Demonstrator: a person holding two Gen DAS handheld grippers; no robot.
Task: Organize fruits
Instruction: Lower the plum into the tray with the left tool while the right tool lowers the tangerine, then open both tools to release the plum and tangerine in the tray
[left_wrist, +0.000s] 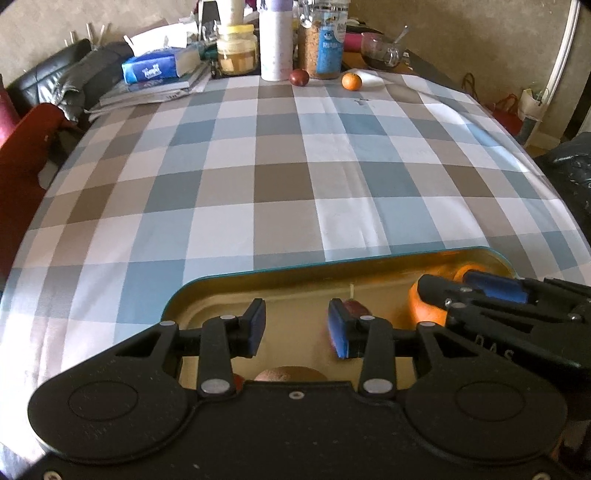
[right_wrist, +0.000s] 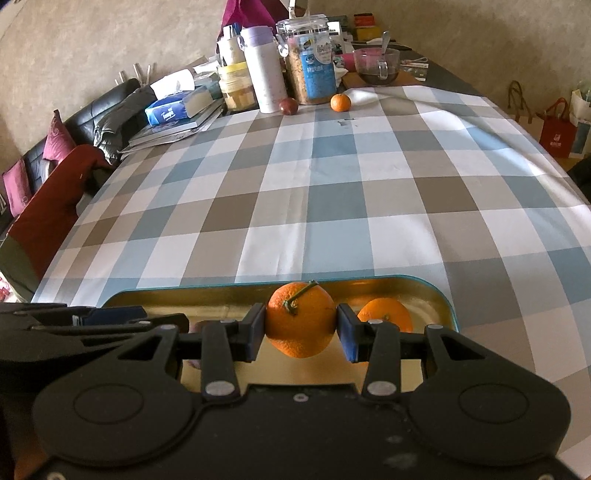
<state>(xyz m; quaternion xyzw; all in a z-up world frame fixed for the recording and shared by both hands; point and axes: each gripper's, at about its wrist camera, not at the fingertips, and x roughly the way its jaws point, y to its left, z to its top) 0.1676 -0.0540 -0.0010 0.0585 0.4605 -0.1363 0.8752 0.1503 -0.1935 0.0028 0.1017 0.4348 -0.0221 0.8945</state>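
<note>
Right wrist view, right gripper (right_wrist: 301, 334) clamping orange (right_wrist: 300, 319) above tray (right_wrist: 448, 308).

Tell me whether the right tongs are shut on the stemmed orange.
Shut on it: the right tongs have both blue pads against the stemmed orange, over the tray.

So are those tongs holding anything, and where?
The right tongs grip a stemmed orange by its two sides, over the tray. The left tongs hold nothing.
</note>
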